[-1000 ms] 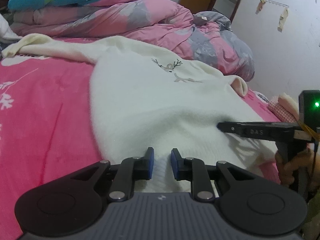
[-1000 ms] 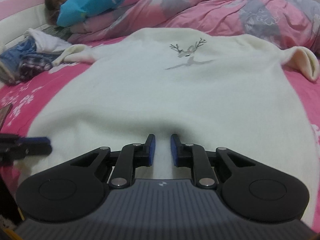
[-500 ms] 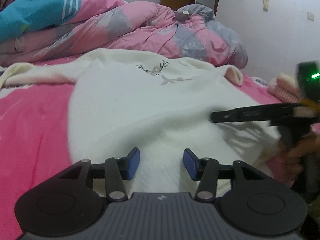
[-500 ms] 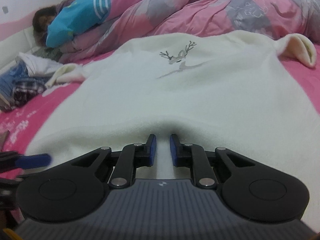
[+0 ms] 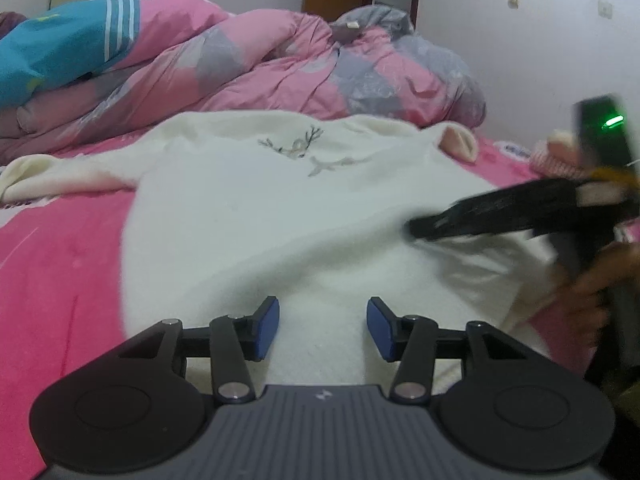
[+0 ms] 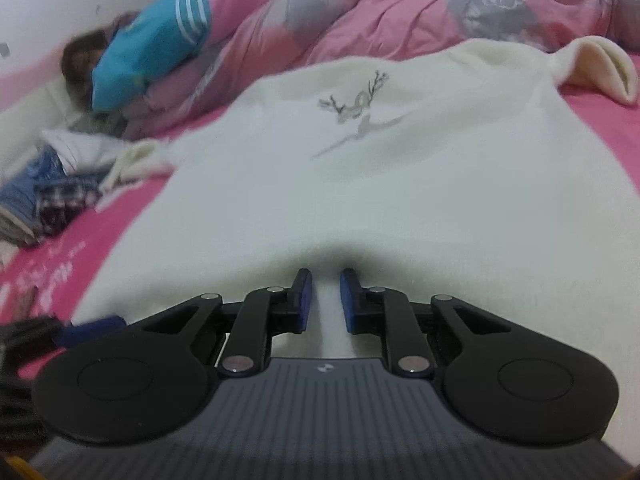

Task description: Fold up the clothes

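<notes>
Cream fleece: a white sweater (image 5: 248, 208) with a grey embroidered deer (image 5: 298, 148) on its chest lies spread front-up across a pink bed sheet (image 5: 52, 264), hem toward the cameras.
Sleeves: one stretches out flat to the left (image 5: 60, 172); the other cuff (image 5: 460, 146) curls up at the far right, its opening visible.
Left gripper: the left gripper (image 5: 322, 328) hovers at the hem with its blue-padded jaws set wide apart, nothing between them, sweater fabric showing through the gap.
Right gripper: the right gripper (image 6: 323, 300) has its jaws drawn in close on a raised fold of the hem, a strip of white fabric pinched between the pads; in the left wrist view it appears blurred at the right edge, gripped by a hand (image 5: 592, 280).
Hem: the cloth bulges up into a ridge just ahead of the right gripper.
Background: a rumpled pink and grey quilt (image 5: 288, 68) banks up behind the sweater, a blue garment with white stripes (image 5: 68, 52) resting on it.
Far left: a small heap of blue and plaid clothes (image 6: 44, 196) sits beside the outstretched sleeve.
</notes>
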